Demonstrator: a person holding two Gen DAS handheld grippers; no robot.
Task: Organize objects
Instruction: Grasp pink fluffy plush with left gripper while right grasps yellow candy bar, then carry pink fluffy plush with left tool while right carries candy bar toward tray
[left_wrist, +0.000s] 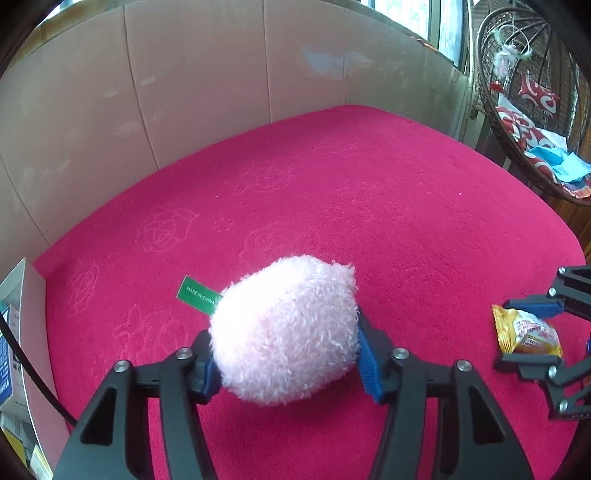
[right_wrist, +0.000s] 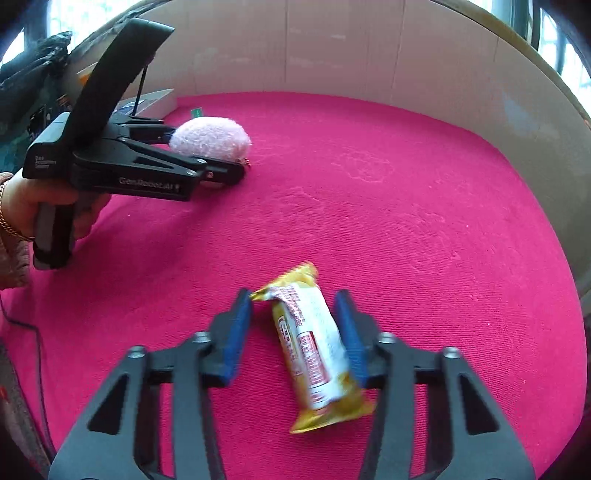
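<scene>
**Both grippers on their items**

Your left gripper pinched the pink plush toy between its pads, on the red cloth. Your right gripper straddled the yellow snack packet; its right pad touched the packet, the left stood clear.

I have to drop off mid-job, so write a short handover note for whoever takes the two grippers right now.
Left gripper: jaws shut on the fluffy pale pink plush ball, which has a green tag, over the magenta towel-covered surface.
Right gripper: jaws straddle the yellow and white foil snack packet; the right pad is against it, the left shows a gap, so the grip is not firm yet.
Done: both items reached.
Left: secure the packet, then place both; no destination is visible.
</scene>
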